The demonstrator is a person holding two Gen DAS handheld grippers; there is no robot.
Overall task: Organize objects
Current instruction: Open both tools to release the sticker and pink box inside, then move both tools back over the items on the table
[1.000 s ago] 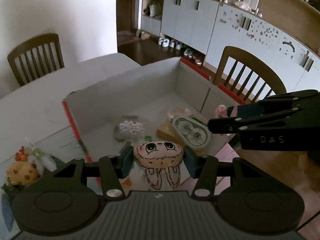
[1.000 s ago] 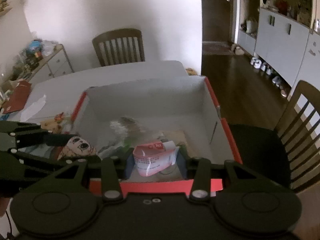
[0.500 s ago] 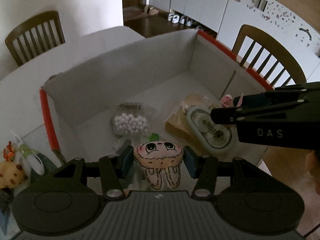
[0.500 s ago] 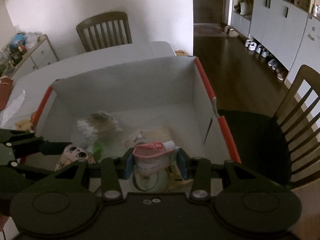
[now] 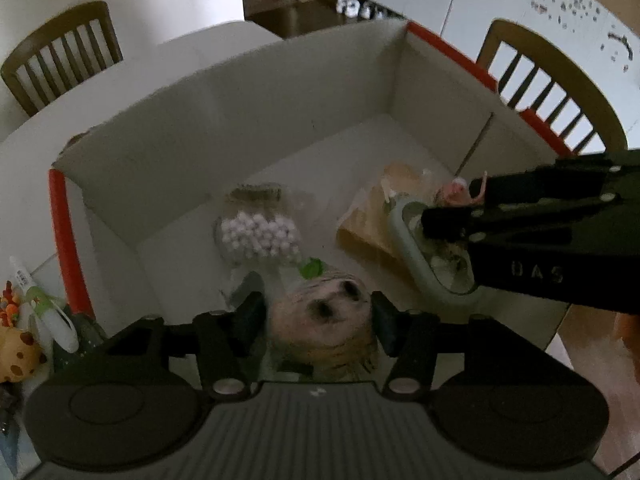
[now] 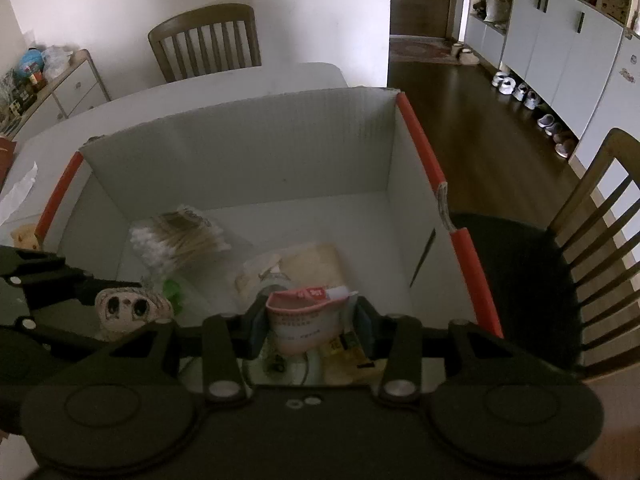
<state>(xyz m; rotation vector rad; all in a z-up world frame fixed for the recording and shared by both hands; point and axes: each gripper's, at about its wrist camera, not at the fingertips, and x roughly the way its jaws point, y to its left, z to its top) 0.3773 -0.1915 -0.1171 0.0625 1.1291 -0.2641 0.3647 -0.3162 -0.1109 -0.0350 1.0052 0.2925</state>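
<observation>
- The left gripper (image 5: 318, 314) clamps a pale plush doll head with drawn eyes (image 5: 324, 320) above the white, orange-edged cardboard box (image 6: 240, 152).
- The right gripper (image 6: 310, 320) pinches a pink-and-white tube (image 6: 306, 314) over that box.

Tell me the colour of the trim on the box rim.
Orange-red trim on the box's side edges, clearest in the right wrist view.

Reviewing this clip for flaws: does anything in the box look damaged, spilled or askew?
Nothing looks spilled. One oddity: the box's right red rim is torn, with tape-like patching. The cotton swabs stay bundled.
</observation>
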